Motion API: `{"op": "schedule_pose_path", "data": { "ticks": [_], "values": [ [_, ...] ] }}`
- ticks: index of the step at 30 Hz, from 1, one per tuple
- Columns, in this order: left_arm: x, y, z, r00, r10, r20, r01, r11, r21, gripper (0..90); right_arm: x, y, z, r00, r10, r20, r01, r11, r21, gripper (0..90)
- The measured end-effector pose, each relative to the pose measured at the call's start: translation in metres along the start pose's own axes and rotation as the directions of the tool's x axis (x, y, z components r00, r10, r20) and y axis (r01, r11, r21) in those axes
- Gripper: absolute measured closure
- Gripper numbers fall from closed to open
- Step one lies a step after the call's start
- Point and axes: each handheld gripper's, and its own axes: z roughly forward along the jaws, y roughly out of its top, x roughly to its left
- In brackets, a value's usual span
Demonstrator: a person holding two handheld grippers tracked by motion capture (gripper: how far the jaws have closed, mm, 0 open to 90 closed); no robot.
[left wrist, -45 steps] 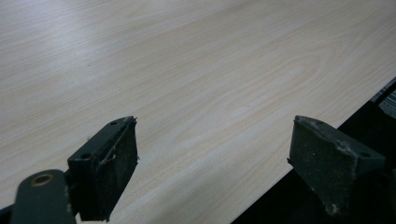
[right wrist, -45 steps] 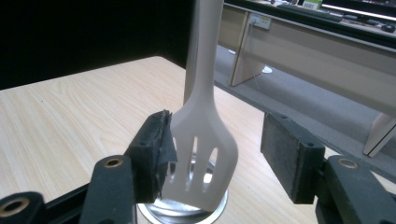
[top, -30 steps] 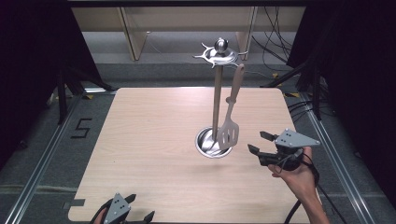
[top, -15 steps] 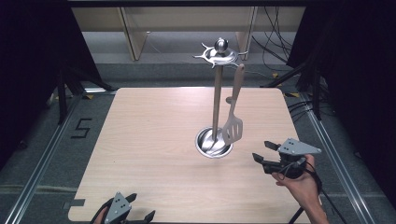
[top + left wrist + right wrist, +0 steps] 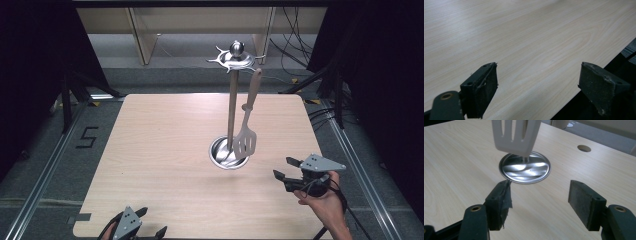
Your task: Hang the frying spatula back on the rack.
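A metal utensil stand point(image 5: 232, 100) with a round shiny base point(image 5: 227, 152) rises from the middle of the wooden table point(image 5: 165, 150). A white slotted spatula point(image 5: 246, 135) hangs from its top ring, blade just above the base. My right gripper point(image 5: 283, 168), held in a hand, sits low over the table, right of the base and pointing at it. In the right gripper view its jaws point(image 5: 540, 202) are open and have just widened slightly, nothing between them; the spatula blade point(image 5: 515, 137) and base point(image 5: 529, 170) lie ahead. My left gripper point(image 5: 151, 221) is open at the near edge, empty point(image 5: 539, 87).
A small round hole point(image 5: 584, 148) is cut in the table beyond the base. A wooden shelf point(image 5: 200, 20) stands behind the table, and cables point(image 5: 295, 55) run over the floor at the back right. Metal rails point(image 5: 45, 175) flank the table.
My right gripper has sunk closer to the table and drifted a little toward the near right. The left gripper, stand and spatula have stayed put.
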Motion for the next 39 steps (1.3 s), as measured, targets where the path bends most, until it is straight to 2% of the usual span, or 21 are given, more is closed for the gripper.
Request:
{"op": "schedule_pose_path", "data": {
  "ticks": [2,3,5,7,9,10,11,13,16,17,20,22,24,27,28,30,32,35,36,38,39],
  "values": [
    [0.001,0.0,0.0,0.9998,0.02,0.001,-0.02,0.9998,0.005,15.0,0.001,-0.003,0.0,0.9998,0.022,-0.003,-0.022,1.0,0.012,34.5],
    [0.0,0.0,0.0,1.0,0.002,-0.002,-0.002,1.0,0.003,15.0,0.0,-0.004,0.0,0.9998,0.016,-0.006,-0.016,1.0,0.018,34.4],
    [-0.001,0.0,0.0,1.0,-0.005,0.0,0.005,1.0,0.003,15.0,0.002,-0.005,0.0,0.9997,0.023,-0.008,-0.022,1.0,0.018,34.3],
    [0.0,0.0,0.0,1.0,-0.002,-0.001,0.002,1.0,0.001,14.9,-0.001,-0.008,0.003,0.9996,-0.02,-0.018,0.02,1.0,0.002,34.0],
    [0.0,0.0,0.0,1.0,0.001,-0.001,-0.001,1.0,0.003,15.0,0.001,-0.009,0.002,1.0,0.001,-0.009,0.0,1.0,0.021,33.8],
    [0.0,-0.001,0.0,1.0,-0.001,0.001,0.001,1.0,0.002,14.9,0.004,-0.011,0.002,0.9993,0.036,-0.013,-0.035,0.999,0.035,33.8],
    [0.0,0.0,0.0,1.0,0.006,0.0,-0.006,1.0,0.006,14.9,0.004,-0.011,0.002,0.9993,0.036,-0.013,-0.035,0.999,0.035,33.8],
    [-0.001,0.0,0.0,1.0,-0.001,0.004,0.001,1.0,-0.002,14.9,0.002,-0.012,0.003,0.9999,-0.014,-0.01,0.014,1.0,0.017,33.8],
    [-0.001,0.0,0.0,1.0,0.0,0.002,0.0,1.0,-0.003,15.0,0.007,-0.014,0.003,0.9992,0.033,-0.023,-0.032,0.998,0.045,33.8],
    [-0.001,0.0,0.0,1.0,0.0,0.003,0.0,1.0,-0.003,15.0,0.004,-0.014,0.004,0.9997,-0.015,-0.019,0.015,1.0,0.021,33.8],
    [0.0,0.0,0.0,0.9999,0.012,0.005,-0.012,0.9999,-0.002,14.9,0.009,-0.015,0.003,0.9989,0.039,-0.027,-0.038,0.998,0.05,33.7],
    [0.0,0.0,0.0,0.9999,0.009,0.005,-0.009,1.0,-0.003,15.0,0.006,-0.017,0.004,0.9996,-0.009,-0.025,0.01,0.999,0.03,33.5],
    [0.0,0.0,0.0,0.9999,0.012,0.005,-0.012,0.9999,-0.004,14.9,0.008,-0.019,0.003,0.9997,0.013,-0.02,-0.013,0.999,0.041,32.9],
    [-0.001,0.0,0.0,0.9999,0.011,0.005,-0.011,0.9999,-0.003,14.9,0.007,-0.02,0.003,0.9996,-0.003,-0.027,0.004,0.999,0.039,32.5],
    [0.0,0.0,0.0,0.9999,0.011,0.005,-0.011,0.9999,-0.004,15.0,0.01,-0.022,0.002,0.9991,0.033,-0.025,-0.032,0.998,0.049,32.4],
    [-0.001,0.0,0.0,0.9999,0.011,0.006,-0.011,0.9999,-0.004,15.0,0.01,-0.023,0.002,0.9991,0.031,-0.028,-0.03,0.998,0.055,32.4],
    [-0.001,0.0,0.0,0.9999,0.011,0.006,-0.011,0.9999,-0.003,14.9,0.009,-0.024,0.004,0.9997,0.0,-0.023,0.001,0.999,0.04,32.0],
    [-0.001,0.0,0.0,0.9999,0.011,0.006,-0.011,0.9999,-0.003,15.0,0.01,-0.025,0.003,0.9994,0.015,-0.033,-0.013,0.998,0.057,31.7],
    [-0.001,0.0,0.0,0.9999,0.011,0.006,-0.011,0.9999,-0.003,15.0,0.009,-0.026,0.003,0.9997,0.0,-0.026,0.001,0.999,0.043,31.6],
    [-0.001,0.0,0.0,0.9999,0.01,0.006,-0.01,0.9999,-0.003,15.0,0.011,-0.027,0.003,0.9994,0.022,-0.025,-0.021,0.999,0.049,31.5],
    [-0.001,-0.001,0.0,1.0,-0.003,0.002,0.003,1.0,-0.003,15.0,0.011,-0.027,0.003,0.9995,0.018,-0.027,-0.017,0.999,0.05,31.5]
  ]
}}
